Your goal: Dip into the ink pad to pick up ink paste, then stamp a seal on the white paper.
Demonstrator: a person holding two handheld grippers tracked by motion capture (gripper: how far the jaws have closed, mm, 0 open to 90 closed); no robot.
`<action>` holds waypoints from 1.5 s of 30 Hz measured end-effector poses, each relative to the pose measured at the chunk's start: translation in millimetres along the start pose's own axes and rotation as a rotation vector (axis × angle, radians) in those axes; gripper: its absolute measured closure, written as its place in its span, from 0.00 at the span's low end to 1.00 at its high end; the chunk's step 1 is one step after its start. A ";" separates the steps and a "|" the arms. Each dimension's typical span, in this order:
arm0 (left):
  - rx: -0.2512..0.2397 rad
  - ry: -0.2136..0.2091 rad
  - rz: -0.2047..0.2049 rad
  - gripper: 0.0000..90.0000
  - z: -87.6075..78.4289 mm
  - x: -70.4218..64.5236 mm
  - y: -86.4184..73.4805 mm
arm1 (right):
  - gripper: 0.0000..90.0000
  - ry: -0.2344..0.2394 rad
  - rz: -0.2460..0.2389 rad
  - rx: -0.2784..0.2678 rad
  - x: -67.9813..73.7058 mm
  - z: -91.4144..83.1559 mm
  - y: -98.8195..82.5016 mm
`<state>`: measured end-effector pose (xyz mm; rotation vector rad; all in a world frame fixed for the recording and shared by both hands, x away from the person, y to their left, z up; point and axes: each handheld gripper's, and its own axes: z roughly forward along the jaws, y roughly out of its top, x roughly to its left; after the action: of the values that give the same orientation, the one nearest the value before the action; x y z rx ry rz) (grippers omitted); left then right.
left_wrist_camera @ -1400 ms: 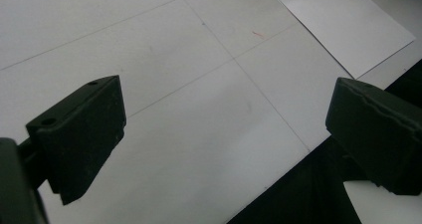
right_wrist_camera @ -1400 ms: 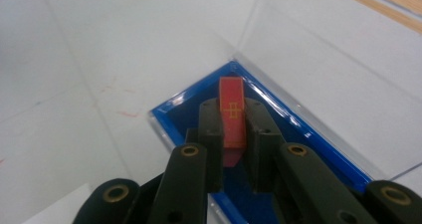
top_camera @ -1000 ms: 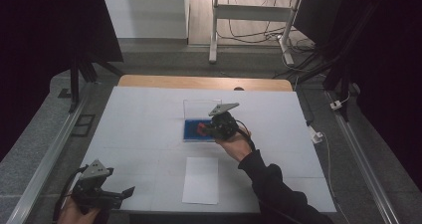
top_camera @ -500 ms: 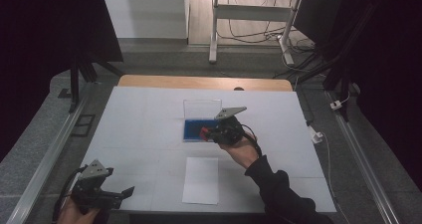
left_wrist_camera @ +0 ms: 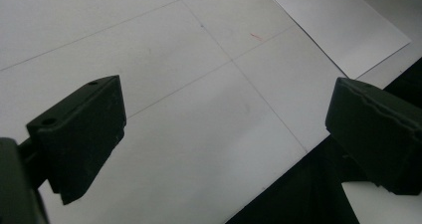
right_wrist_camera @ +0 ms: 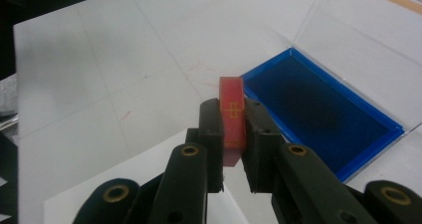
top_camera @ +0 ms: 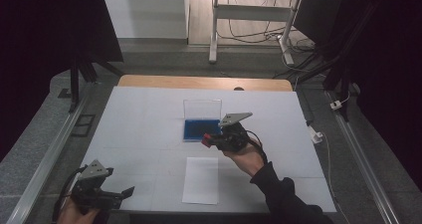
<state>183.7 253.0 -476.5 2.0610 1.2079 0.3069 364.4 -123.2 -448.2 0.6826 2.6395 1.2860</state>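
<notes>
My right gripper [top_camera: 209,140] is shut on a small red block [top_camera: 204,141] with a yellow mark, held just above the table at the near right edge of a blue tray [top_camera: 198,128]. In the right gripper view the red block [right_wrist_camera: 231,92] stands upright between the pads, and the blue tray [right_wrist_camera: 318,109] lies behind it with nothing inside. A clear lid [top_camera: 202,108] stands up at the tray's far side. My left gripper [top_camera: 122,194] rests open at the near left corner. Its jaws [left_wrist_camera: 224,129] stand wide apart over bare table.
A white paper sheet [top_camera: 201,180] lies near the front edge, between the two grippers, and shows as the sheet [left_wrist_camera: 338,27] in the left gripper view. The white table top [top_camera: 144,119] has thin grid lines. A metal rail [top_camera: 45,159] runs along the left side.
My right gripper has carried the red block from above the blue tray toward the near side and a little up. The left gripper has stayed still.
</notes>
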 end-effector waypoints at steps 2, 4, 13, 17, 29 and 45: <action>0.000 0.001 0.001 0.04 0.0 -0.2 0.0 | 0.89 0.005 -0.001 0.001 2.6 -2.6 -1.3; 0.002 0.001 0.001 0.04 0.2 0.0 0.1 | 0.89 0.013 -0.006 -0.005 4.7 -4.6 -2.5; -0.001 -0.004 0.001 0.04 0.1 0.4 0.0 | 0.89 0.026 -0.033 0.004 15.9 -10.7 -8.9; -0.001 -0.006 -0.001 0.04 0.2 0.6 0.0 | 0.89 0.027 -0.043 0.012 20.8 -12.7 -12.6; 0.000 -0.005 0.001 0.04 0.2 0.5 0.1 | 0.89 0.051 -0.039 0.042 37.2 -11.3 -27.6; 0.002 -0.004 0.004 0.04 0.4 0.3 0.2 | 0.89 0.095 -0.081 0.126 65.0 11.8 -48.5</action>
<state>184.3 252.9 -476.6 2.0656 1.2020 0.3032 293.6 -111.5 -487.8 0.5370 2.8126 1.1661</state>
